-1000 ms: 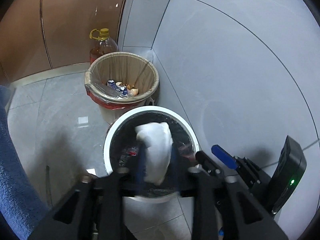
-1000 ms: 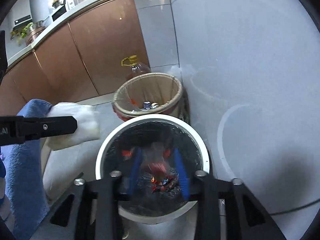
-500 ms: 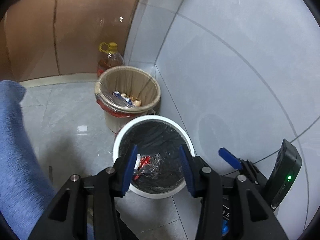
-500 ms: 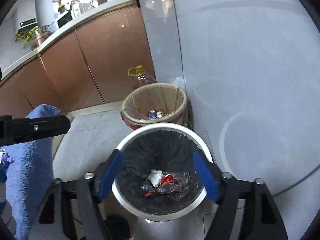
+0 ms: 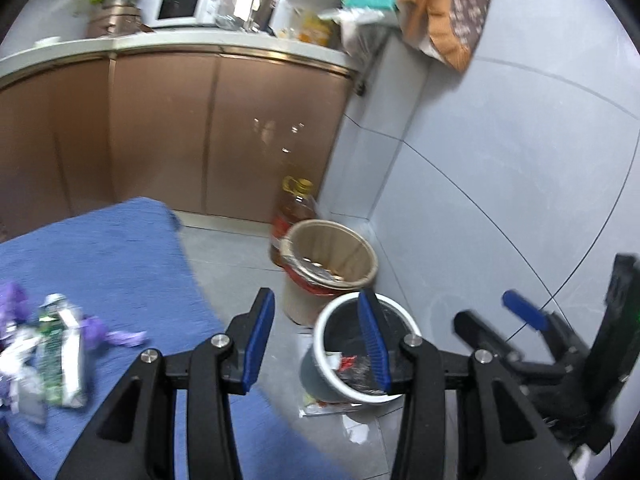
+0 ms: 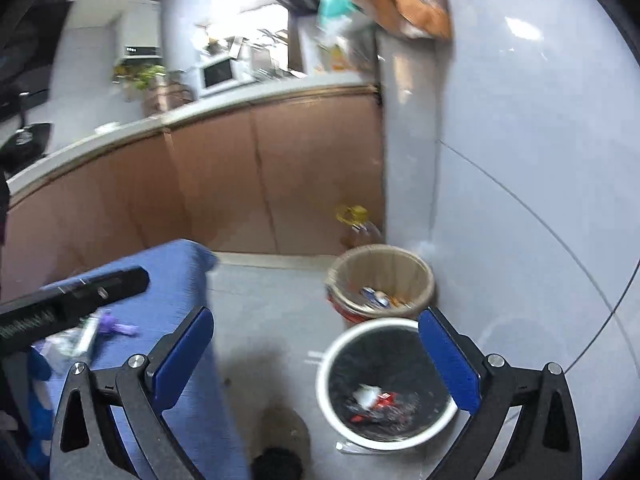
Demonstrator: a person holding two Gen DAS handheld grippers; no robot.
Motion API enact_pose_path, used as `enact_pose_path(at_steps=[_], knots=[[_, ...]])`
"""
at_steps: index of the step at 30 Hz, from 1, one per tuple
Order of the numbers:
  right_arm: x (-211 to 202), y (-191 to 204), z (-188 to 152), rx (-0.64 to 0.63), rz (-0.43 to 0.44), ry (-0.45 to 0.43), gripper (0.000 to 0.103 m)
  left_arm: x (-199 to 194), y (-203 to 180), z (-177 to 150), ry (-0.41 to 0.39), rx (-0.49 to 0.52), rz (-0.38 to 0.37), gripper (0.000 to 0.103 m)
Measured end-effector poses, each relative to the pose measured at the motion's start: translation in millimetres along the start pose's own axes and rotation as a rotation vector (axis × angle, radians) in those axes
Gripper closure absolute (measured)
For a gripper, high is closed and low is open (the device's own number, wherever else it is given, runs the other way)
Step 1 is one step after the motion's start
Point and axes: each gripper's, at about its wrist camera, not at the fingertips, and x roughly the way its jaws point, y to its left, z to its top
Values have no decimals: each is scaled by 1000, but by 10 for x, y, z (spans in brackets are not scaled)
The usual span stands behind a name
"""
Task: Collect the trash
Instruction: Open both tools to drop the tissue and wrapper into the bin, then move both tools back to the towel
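Since the frame a second ago, both grippers have lifted away from the white-rimmed bin (image 5: 362,354) and swung toward the blue cloth (image 5: 100,264); the white wad the left one held is gone from its jaws. Left gripper (image 5: 316,344): jaws apart, nothing between them. Right gripper (image 6: 316,360): jaws spread wide, likewise empty. Remaining trash (image 5: 52,352), a crumpled heap of wrappers, lies on the blue cloth to the left of and below the left gripper's fingers, with the green-printed wrapper's long axis roughly along the fingers. The left gripper appears nearer; the right sees the heap (image 6: 80,336) far to its left, past the left tool's body. Next pick probably falls to the left.
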Motion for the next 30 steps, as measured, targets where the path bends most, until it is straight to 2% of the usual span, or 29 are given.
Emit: enact_pose_path(at_steps=[4, 8, 13, 18, 23, 30], knots=[[-261, 288, 109, -17, 95, -67, 0, -350, 221, -76, 6, -6, 41, 62], [-515, 555, 210, -34, 187, -139, 0, -755, 452, -155, -38, -19, 87, 62], [-785, 873, 313, -89, 243, -195, 0, -1329, 750, -280, -92, -52, 139, 62], [-955, 1122, 320, -123, 288, -199, 0, -1781, 1043, -423, -131, -97, 181, 61], [-1099, 1407, 295, -181, 319, -186, 0, -2239, 1391, -589, -176, -141, 254, 61], [-1066, 1716, 264, -224, 380, -154, 0, -2780, 1968, -820, -208, -209, 345, 61]])
